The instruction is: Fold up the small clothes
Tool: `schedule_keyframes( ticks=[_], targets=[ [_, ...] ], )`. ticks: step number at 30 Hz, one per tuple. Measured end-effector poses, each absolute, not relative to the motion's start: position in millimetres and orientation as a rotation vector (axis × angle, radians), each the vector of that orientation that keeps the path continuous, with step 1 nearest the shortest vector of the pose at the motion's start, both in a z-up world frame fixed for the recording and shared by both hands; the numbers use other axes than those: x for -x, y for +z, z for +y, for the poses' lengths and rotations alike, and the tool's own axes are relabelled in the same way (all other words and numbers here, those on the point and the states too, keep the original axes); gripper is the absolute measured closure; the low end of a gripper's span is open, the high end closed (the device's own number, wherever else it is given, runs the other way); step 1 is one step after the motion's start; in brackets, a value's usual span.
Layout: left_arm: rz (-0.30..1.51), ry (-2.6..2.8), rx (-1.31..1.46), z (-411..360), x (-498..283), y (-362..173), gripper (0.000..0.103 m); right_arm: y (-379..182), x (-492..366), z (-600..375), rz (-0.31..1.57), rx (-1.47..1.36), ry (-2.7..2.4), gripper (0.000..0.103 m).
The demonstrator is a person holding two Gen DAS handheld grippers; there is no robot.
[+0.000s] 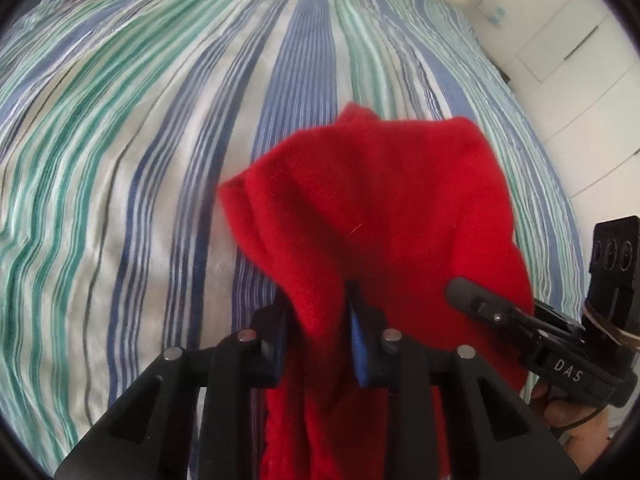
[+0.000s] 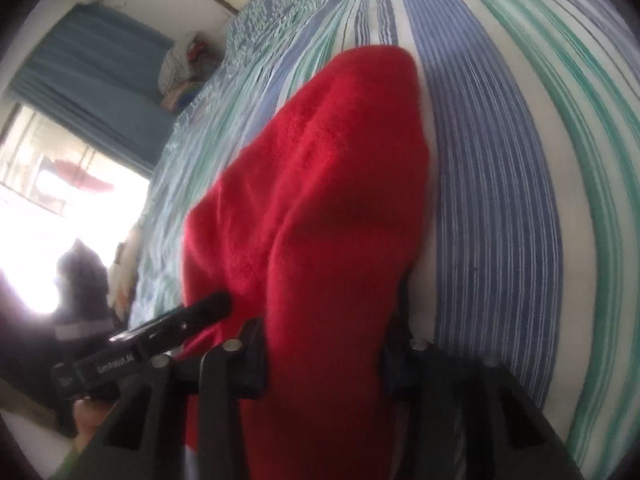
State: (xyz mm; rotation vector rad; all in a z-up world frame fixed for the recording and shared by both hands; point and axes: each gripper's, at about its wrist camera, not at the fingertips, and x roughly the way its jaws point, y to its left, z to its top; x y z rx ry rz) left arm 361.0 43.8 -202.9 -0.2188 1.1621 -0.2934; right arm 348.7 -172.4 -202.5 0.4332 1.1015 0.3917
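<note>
A small red fleece garment [image 1: 372, 208] hangs bunched above a striped bed sheet [image 1: 120, 160]. My left gripper [image 1: 320, 320] is shut on its near edge, with cloth draped over the fingers. My right gripper [image 1: 464, 292] enters from the right in the left wrist view and grips the same cloth. In the right wrist view the red garment [image 2: 320, 200] drapes over and fills my right gripper [image 2: 324, 344], which is shut on it. The left gripper [image 2: 216, 304] shows at the lower left, its tip against the cloth.
The bed sheet [image 2: 520, 160] has blue, green and white stripes. White cabinet doors [image 1: 580, 60] stand at the right. A bright window with a blue curtain [image 2: 92, 80] and a bundle of clothes [image 2: 180, 68] lie beyond the bed's far edge.
</note>
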Motion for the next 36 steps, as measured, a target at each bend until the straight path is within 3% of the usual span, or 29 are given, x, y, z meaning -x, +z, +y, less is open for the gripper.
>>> schedule_keyframes(
  ticks=[2, 7, 9, 10, 11, 12, 13, 14, 15, 18, 23, 28, 36],
  targets=[
    [1.088, -0.312, 0.224, 41, -354, -176, 0.084, -180, -340, -154, 1.04, -0.272, 0.358, 0.071],
    [0.943, -0.384, 0.233, 31, -333, -104, 0.084, -96, -309, -142, 0.822, -0.104, 0.403, 0.072],
    [0.945, -0.395, 0.247, 28, -334, -96, 0.075, -69, -308, -154, 0.781, -0.125, 0.411, 0.072],
    [0.969, -0.381, 0.239, 24, -337, -101, 0.051, -61, -313, -161, 0.782, -0.151, 0.417, 0.07],
    [1.003, -0.351, 0.215, 22, -338, -111, 0.021, -60, -319, -170, 0.801, -0.184, 0.422, 0.064],
    [1.017, -0.299, 0.18, 21, -336, -124, 0.014, -65, -323, -180, 0.842, -0.218, 0.42, 0.06],
    [1.022, -0.245, 0.141, 24, -328, -136, 0.015, -75, -327, -190, 0.892, -0.241, 0.4, 0.043],
    [1.029, -0.206, 0.101, 29, -317, -148, 0.016, -86, -325, -203, 0.921, -0.24, 0.346, 0.019],
    [1.029, -0.188, 0.064, 31, -305, -155, 0.016, -98, -315, -221, 0.935, -0.221, 0.279, 0.013],
    [0.97, -0.143, -0.059, 35, -252, -161, 0.015, -132, -271, -268, 1.001, -0.14, 0.163, 0.012],
    [0.837, -0.071, -0.191, 21, -171, -127, 0.003, -151, -169, -307, 1.018, -0.007, 0.074, 0.012],
    [0.769, 0.02, -0.225, -1, -119, -79, 0.001, -118, -101, -298, 0.969, -0.004, 0.1, 0.012],
    [0.909, -0.016, -0.124, -2, -67, -58, 0.001, -50, -37, -233, 0.864, 0.015, 0.219, 0.009]
  ],
)
